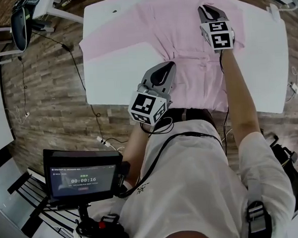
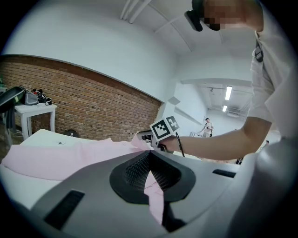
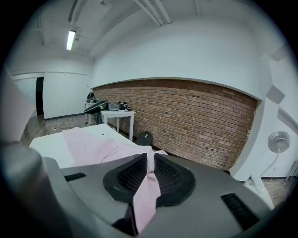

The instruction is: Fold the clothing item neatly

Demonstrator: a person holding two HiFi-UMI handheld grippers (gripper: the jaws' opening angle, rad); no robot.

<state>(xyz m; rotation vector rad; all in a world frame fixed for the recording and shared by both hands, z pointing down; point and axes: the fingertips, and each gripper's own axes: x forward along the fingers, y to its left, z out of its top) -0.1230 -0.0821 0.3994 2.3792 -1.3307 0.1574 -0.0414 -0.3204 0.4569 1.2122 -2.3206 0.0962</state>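
A pale pink shirt (image 1: 183,32) lies spread on the white table (image 1: 110,68), collar at the far edge, one sleeve stretched left. My left gripper (image 1: 169,64) is shut on a fold of the shirt near its left side seam; the pink cloth (image 2: 153,190) runs between its pads. My right gripper (image 1: 204,8) is shut on the shirt near the far right shoulder, where the pink fabric (image 3: 145,193) is pinched between its pads. The right gripper's marker cube (image 2: 164,127) also shows in the left gripper view.
A black monitor on a stand (image 1: 82,176) sits low at the left. Cables (image 1: 77,70) trail over the wooden floor left of the table. A small table with gear (image 1: 25,18) stands far left. A brick wall (image 3: 195,116) and a white fan (image 3: 278,142) lie beyond the table.
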